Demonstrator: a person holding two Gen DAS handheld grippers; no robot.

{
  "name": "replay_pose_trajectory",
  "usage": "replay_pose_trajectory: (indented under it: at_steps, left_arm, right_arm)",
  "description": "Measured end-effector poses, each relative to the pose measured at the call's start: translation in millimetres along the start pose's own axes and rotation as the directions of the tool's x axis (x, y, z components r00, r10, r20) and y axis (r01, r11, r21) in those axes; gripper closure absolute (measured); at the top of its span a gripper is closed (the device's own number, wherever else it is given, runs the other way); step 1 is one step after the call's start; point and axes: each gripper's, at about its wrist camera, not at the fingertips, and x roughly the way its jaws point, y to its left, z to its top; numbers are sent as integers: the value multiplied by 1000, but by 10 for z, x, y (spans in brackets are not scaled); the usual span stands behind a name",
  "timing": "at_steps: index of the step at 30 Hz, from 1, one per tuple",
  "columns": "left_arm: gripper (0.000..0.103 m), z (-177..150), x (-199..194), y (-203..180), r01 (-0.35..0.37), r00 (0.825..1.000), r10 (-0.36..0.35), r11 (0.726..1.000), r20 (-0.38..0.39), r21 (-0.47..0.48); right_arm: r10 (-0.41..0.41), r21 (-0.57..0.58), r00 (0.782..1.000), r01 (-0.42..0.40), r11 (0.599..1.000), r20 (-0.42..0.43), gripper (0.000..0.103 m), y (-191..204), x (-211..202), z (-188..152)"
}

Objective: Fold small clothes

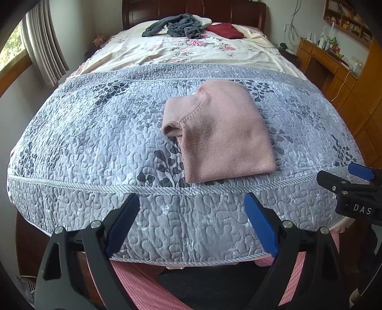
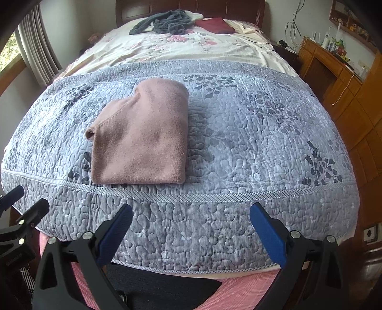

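Pink garment folded, beyond both gaping tongs

A folded garment lies on the quilt near the bed's foot edge. Behind it, by the headboard, lie two more clothes. A desk stands right of the bed.

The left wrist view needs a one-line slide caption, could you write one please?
Open left gripper hovers before a folded pink garment on the grey quilt.
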Motion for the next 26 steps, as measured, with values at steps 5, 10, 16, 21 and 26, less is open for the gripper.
replay_pose_trajectory:
  at_steps: [5, 10, 16, 21, 26]
  left_arm:
    - [14, 0, 2, 0, -1, 1000, 1, 1000, 0, 1]
    - [14, 0, 4, 0, -1, 1000, 1, 1000, 1, 1]
    - [14, -1, 3, 2, -3, 1000, 3, 1000, 3, 1]
    - [14, 2, -3, 8, -7, 1000, 7, 1000, 5, 2]
    - [14, 2, -7, 1, -6, 1000, 6, 1000, 6, 3]
  right_arm:
    - [-2, 3, 1000, 2, 1000, 0, 4, -2, -1, 1]
    - [-5, 0, 1000, 5, 1000, -3, 4, 3, -1, 2]
    - [-8, 1, 1000, 8, 1000, -1, 4, 17, -10, -9]
    - [-6, -2, 1000, 6, 1000, 3, 4, 25, -20, 1]
    - [-8, 1, 1000, 8, 1000, 7, 4, 23, -43, 5]
